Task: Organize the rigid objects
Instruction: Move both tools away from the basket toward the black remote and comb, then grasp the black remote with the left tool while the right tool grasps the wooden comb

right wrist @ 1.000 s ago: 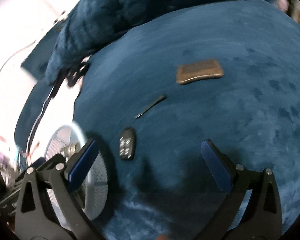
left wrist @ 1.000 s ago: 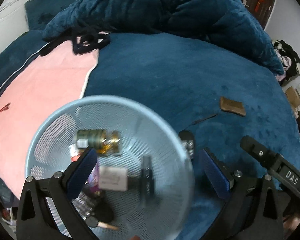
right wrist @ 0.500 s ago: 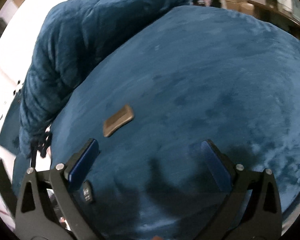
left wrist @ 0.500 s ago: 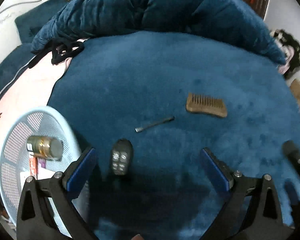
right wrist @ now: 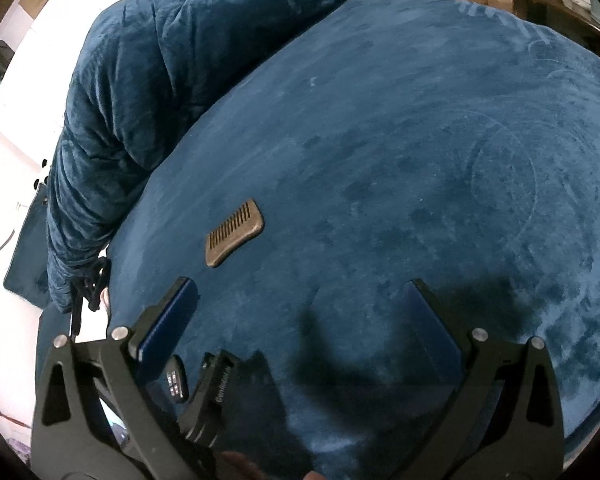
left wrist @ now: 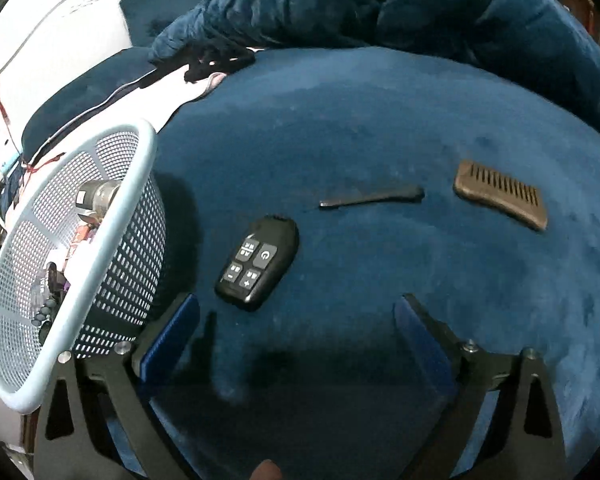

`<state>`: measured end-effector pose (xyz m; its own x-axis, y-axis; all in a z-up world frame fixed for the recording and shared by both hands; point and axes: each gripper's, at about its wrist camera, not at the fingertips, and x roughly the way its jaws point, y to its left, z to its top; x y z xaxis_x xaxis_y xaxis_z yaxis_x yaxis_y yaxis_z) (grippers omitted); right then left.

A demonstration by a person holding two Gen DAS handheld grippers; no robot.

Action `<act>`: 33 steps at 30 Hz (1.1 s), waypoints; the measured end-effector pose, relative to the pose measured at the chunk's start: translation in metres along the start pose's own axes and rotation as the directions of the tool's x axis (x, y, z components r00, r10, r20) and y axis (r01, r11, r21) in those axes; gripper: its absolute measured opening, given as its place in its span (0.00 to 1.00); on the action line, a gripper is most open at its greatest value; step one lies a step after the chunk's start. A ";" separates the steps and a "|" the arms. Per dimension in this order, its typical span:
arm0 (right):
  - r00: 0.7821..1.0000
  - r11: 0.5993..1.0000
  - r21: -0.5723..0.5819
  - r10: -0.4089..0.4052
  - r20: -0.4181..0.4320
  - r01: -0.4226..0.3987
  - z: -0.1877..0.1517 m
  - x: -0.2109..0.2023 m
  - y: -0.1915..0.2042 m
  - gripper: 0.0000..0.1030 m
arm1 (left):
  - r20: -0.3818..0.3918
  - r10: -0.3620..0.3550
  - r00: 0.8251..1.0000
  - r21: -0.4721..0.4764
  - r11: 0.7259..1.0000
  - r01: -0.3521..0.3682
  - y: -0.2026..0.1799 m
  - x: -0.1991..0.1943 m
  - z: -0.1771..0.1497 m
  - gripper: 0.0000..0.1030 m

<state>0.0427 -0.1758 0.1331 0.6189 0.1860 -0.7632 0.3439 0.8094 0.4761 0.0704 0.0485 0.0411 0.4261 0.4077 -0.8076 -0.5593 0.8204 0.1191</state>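
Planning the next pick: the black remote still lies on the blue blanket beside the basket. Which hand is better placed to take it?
Left. Its open tool points at the remote, which lies just ahead, next to the basket. The right tool, also open, faces bare blanket, with the comb ahead to its left.

left wrist view low, close over bed, right wrist view higher, both sharing comb (left wrist: 500, 199) (right wrist: 234, 233)
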 end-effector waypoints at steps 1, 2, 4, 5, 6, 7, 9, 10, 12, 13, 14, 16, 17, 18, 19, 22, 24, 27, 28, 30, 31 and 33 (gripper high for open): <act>1.000 1.000 0.008 0.004 -0.006 -0.004 0.000 0.001 -0.001 1.00 | 0.001 0.020 1.000 0.003 1.000 -0.020 -0.003 0.002 0.002 0.97; 1.000 1.000 0.016 0.007 -0.011 -0.007 0.000 0.003 -0.003 1.00 | -0.007 0.044 0.999 0.009 0.999 -0.044 -0.005 0.006 0.003 0.97; 1.000 0.999 0.032 0.019 -0.023 -0.018 0.000 0.005 -0.004 1.00 | -0.027 0.080 0.996 0.002 0.997 -0.080 -0.009 0.013 0.003 0.99; 0.999 0.999 0.032 0.020 -0.024 -0.020 0.000 0.005 -0.004 1.00 | -0.034 0.083 0.996 -0.009 0.996 -0.084 -0.009 0.016 0.003 0.99; 0.999 0.999 0.028 0.022 -0.024 -0.022 0.000 0.005 -0.003 1.00 | -0.035 0.084 0.996 -0.028 0.996 -0.085 -0.009 0.018 0.003 1.00; 0.999 0.999 0.023 0.023 -0.022 -0.022 0.001 0.005 -0.002 1.00 | -0.036 0.081 0.996 -0.042 0.996 -0.083 -0.007 0.023 0.006 1.00; 0.999 0.999 0.019 0.027 -0.025 -0.027 0.000 0.006 -0.002 1.00 | -0.037 0.074 0.997 -0.066 0.995 -0.076 -0.004 0.030 0.009 1.00; 0.999 0.999 0.020 0.031 -0.028 -0.030 0.000 0.006 -0.001 1.00 | -0.048 0.068 0.997 -0.072 0.995 -0.071 -0.003 0.036 0.012 1.00; 0.999 0.999 0.021 0.038 -0.035 -0.037 0.000 0.007 -0.001 1.00 | -0.051 0.050 0.997 -0.088 0.995 -0.054 0.000 0.043 0.017 1.00; 0.999 0.999 0.019 0.039 -0.036 -0.038 0.000 0.008 0.000 1.00 | -0.051 0.040 0.998 -0.084 0.996 -0.044 0.000 0.046 0.020 1.00; 0.999 0.999 0.014 0.040 -0.037 -0.039 -0.001 0.008 0.001 1.00 | -0.048 0.030 0.998 -0.078 0.996 -0.034 0.000 0.047 0.021 1.00; 0.998 0.999 0.008 0.042 -0.038 -0.042 -0.001 0.008 0.003 1.00 | -0.048 -0.010 0.999 -0.068 0.998 0.007 0.000 0.048 0.021 0.99; 0.998 0.999 0.006 0.042 -0.038 -0.041 -0.001 0.008 0.004 1.00 | -0.047 -0.034 0.998 -0.070 0.997 0.031 0.002 0.048 0.021 0.98; 0.998 0.999 0.006 0.041 -0.040 -0.041 -0.001 0.009 0.004 1.00 | -0.051 -0.061 0.997 -0.063 0.996 0.057 0.003 0.048 0.021 0.98; 0.998 0.999 0.007 0.042 -0.043 -0.042 -0.001 0.009 0.005 1.00 | -0.055 -0.090 0.994 -0.043 0.995 0.088 0.003 0.047 0.021 0.98; 0.998 0.999 0.000 0.038 -0.050 -0.039 -0.002 0.011 0.007 1.00 | -0.060 -0.148 0.987 0.017 0.989 0.150 0.001 0.041 0.019 0.94; 0.998 0.999 -0.005 0.037 -0.053 -0.037 -0.003 0.011 0.008 1.00 | -0.067 -0.184 0.981 0.029 0.982 0.186 0.002 0.039 0.019 0.88; 0.998 0.999 -0.008 0.033 -0.054 -0.034 -0.003 0.012 0.008 1.00 | -0.072 -0.219 0.973 0.001 0.976 0.220 0.011 0.041 0.024 0.74; 0.998 0.999 -0.008 0.033 -0.055 -0.034 -0.003 0.012 0.008 1.00 | -0.071 -0.226 0.971 -0.009 0.974 0.226 0.014 0.041 0.026 0.70; 0.998 0.999 -0.010 0.033 -0.057 -0.033 -0.003 0.013 0.010 1.00 | -0.077 -0.230 0.970 -0.036 0.973 0.228 0.017 0.043 0.029 0.62; 0.998 0.999 -0.014 0.033 -0.058 -0.034 -0.003 0.014 0.010 1.00 | -0.076 -0.225 0.971 -0.050 0.974 0.221 0.018 0.042 0.029 0.56; 0.998 0.999 -0.022 0.032 -0.057 -0.033 -0.004 0.014 0.011 1.00 | -0.071 -0.219 0.973 -0.068 0.974 0.214 0.020 0.041 0.030 0.43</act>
<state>0.0523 -0.1622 0.1264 0.5879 0.2432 -0.7715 0.3073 0.8151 0.4911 0.0976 0.0937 0.0280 0.4863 0.1886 -0.8532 -0.5021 0.8595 -0.0961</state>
